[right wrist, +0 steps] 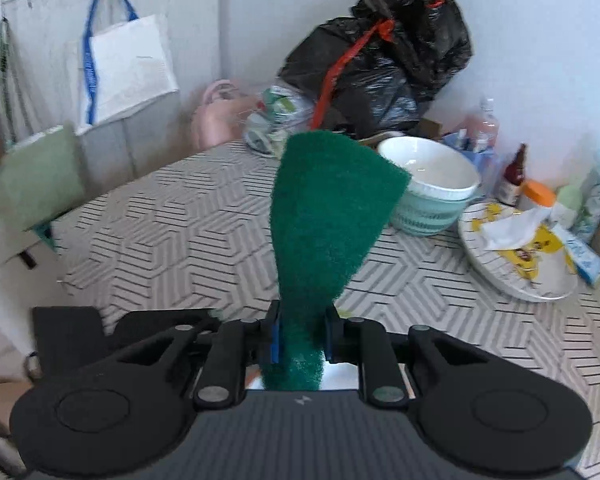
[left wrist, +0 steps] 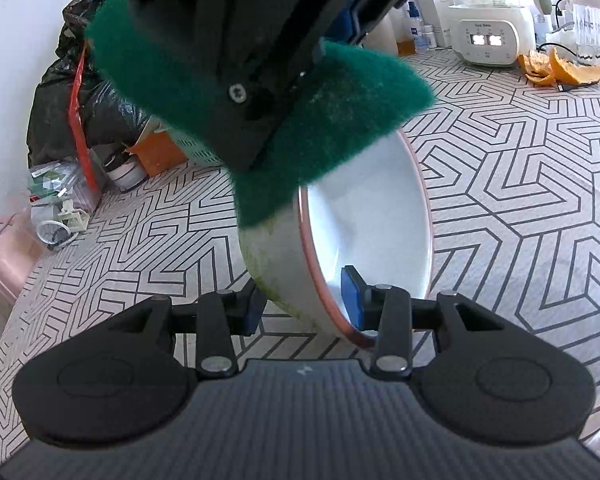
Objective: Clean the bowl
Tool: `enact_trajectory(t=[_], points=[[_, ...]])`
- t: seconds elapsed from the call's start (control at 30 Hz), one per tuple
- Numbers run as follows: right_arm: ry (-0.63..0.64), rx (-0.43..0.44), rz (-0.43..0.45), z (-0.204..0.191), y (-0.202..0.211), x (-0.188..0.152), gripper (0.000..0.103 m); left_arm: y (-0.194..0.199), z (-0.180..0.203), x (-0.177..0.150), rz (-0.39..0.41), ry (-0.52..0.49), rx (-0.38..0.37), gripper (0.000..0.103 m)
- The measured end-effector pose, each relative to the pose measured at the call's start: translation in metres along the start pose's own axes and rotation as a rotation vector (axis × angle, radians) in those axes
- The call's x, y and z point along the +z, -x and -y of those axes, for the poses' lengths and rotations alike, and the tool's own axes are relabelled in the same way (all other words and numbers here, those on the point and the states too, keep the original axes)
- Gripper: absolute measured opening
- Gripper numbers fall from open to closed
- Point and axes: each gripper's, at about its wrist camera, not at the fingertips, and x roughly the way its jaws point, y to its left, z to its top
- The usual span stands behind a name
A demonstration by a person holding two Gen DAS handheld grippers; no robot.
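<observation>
In the left wrist view a white bowl (left wrist: 372, 216) with a reddish rim is tipped on its side above the patterned table. My left gripper (left wrist: 304, 302) is shut on its lower rim, one blue pad inside and one against the outer wall. Greenish smears show on the outer wall (left wrist: 276, 264). My right gripper (left wrist: 256, 136) comes down from above, shut on a green scouring pad (left wrist: 332, 120) whose lower edge touches the bowl's outer wall. In the right wrist view the scouring pad (right wrist: 320, 220) sticks forward from the shut right gripper (right wrist: 300, 336).
A black rubbish bag (right wrist: 384, 60) and clutter sit at the table's far corner. Stacked bowls (right wrist: 432, 184), a plate (right wrist: 516, 276) with paper, and bottles (right wrist: 514, 176) stand to the right. Orange peels (left wrist: 560, 68) and a white appliance (left wrist: 488, 36) lie farther back.
</observation>
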Motion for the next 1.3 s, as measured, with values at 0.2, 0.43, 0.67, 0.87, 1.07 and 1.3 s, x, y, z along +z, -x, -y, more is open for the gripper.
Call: enact_trajectory(t=[0.2,0.43,0.67,0.87,1.07,1.3], points=[[-0.056,0.000,0.010,0.016,-0.005,-0.002,0.021,0.000,-0.002,0.001,-0.005,-0.002,-0.007,0.039],[-0.162,0.039,0.022,0.038,-0.015,-0.003,0.021,-0.004,-0.007,0.000,-0.003,0.000,-0.008,0.039],[-0.256,0.063,0.041,0.056,-0.024,-0.009,0.021,-0.007,-0.013,-0.001,-0.003,-0.002,-0.012,0.039],[-0.330,0.037,0.060,0.071,-0.025,-0.018,0.021,-0.007,-0.008,0.000,-0.004,-0.001,-0.009,0.039],[-0.420,-0.004,0.051,0.092,-0.027,-0.032,0.021,-0.009,-0.015,-0.001,-0.009,0.030,-0.036,0.039],[-0.434,-0.080,0.053,0.090,-0.024,-0.050,0.021,-0.011,-0.015,-0.001,-0.006,0.017,-0.036,0.039]])
